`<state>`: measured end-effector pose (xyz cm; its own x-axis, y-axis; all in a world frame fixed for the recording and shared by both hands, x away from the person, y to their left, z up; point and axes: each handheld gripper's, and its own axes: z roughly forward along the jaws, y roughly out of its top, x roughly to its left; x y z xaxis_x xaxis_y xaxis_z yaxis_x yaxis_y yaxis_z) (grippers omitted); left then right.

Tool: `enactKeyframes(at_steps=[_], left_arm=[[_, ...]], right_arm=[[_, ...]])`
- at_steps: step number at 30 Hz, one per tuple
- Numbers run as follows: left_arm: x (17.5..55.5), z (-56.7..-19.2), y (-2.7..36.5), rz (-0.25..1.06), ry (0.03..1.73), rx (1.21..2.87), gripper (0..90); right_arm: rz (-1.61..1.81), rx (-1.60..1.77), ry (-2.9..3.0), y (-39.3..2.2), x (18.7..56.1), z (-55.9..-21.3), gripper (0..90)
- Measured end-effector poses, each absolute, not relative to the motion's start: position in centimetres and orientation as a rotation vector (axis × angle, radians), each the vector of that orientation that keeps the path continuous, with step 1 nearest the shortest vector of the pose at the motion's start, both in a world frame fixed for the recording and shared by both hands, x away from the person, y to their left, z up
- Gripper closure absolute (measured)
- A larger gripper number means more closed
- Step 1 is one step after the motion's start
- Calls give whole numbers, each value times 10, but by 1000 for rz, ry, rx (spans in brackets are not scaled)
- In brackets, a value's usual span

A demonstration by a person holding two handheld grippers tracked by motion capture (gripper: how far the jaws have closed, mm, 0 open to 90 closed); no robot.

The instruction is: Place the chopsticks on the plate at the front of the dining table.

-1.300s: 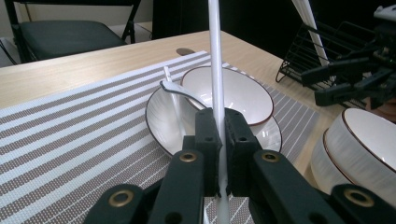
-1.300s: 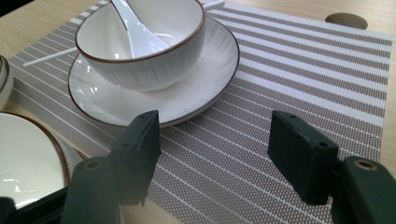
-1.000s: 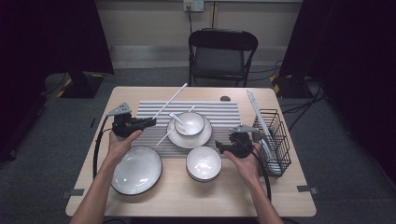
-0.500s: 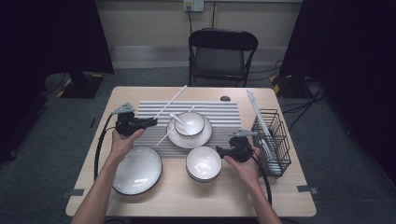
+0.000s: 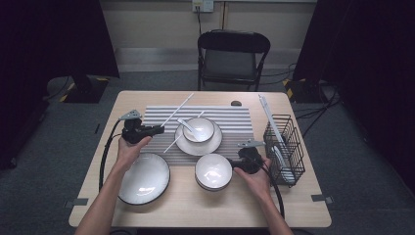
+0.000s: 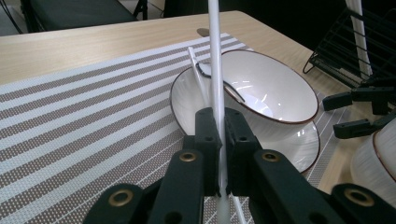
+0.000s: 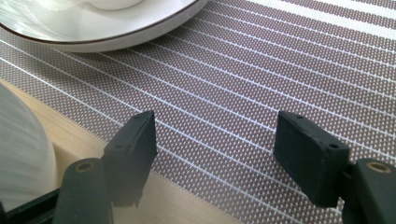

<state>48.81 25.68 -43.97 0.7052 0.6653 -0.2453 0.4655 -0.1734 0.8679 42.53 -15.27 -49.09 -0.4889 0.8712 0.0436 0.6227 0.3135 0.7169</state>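
My left claw (image 6: 219, 154) is clamped on a white chopstick (image 6: 215, 70) over the striped placemat (image 5: 230, 122); in the left gripper view the stick runs up between the jaws toward the small bowl (image 6: 268, 91) sitting on its saucer (image 6: 299, 144). A white spoon (image 5: 188, 125) lies in that bowl, and a second chopstick (image 5: 183, 132) rests slanted on the mat beside the saucer. From the high view my left claw (image 5: 159, 129) sits just left of the saucer, with a wide plate (image 5: 144, 178) on the counter (image 5: 195, 210) near my left forearm. My right claw (image 7: 215, 140) stands apart, holding nothing, low over the near edge of the placemat (image 7: 261, 79), with the saucer rim (image 7: 107, 35) ahead of it. In the high view my right claw (image 5: 231, 163) is just beside the right side of the deeper bowl (image 5: 213, 171), which stands between it and the plate. The black wire rack (image 5: 286, 147) stands close at my right, holding a white plate upright and a long white stick leaning out of it. A folding chair (image 5: 232, 54) sits beyond the counter. Compared with a second ago, my right claw has shifted slightly toward me, nearer the deeper bowl's rim, while my left claw has hardly moved.
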Motion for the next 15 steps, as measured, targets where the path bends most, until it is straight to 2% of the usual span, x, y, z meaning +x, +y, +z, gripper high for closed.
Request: enactKeyframes(at_steps=[7, 13, 15], left_arm=[[490, -447, 259, 233, 924, 1806, 857], [491, -450, 260, 225, 935, 1813, 858], [491, -451, 261, 227, 941, 1820, 858]], right_arm=[[981, 1332, 2201, -154, 423, -495, 290], [966, 1350, 2176, -156, 424, -497, 205], [954, 1336, 2166, -154, 423, -499, 206]])
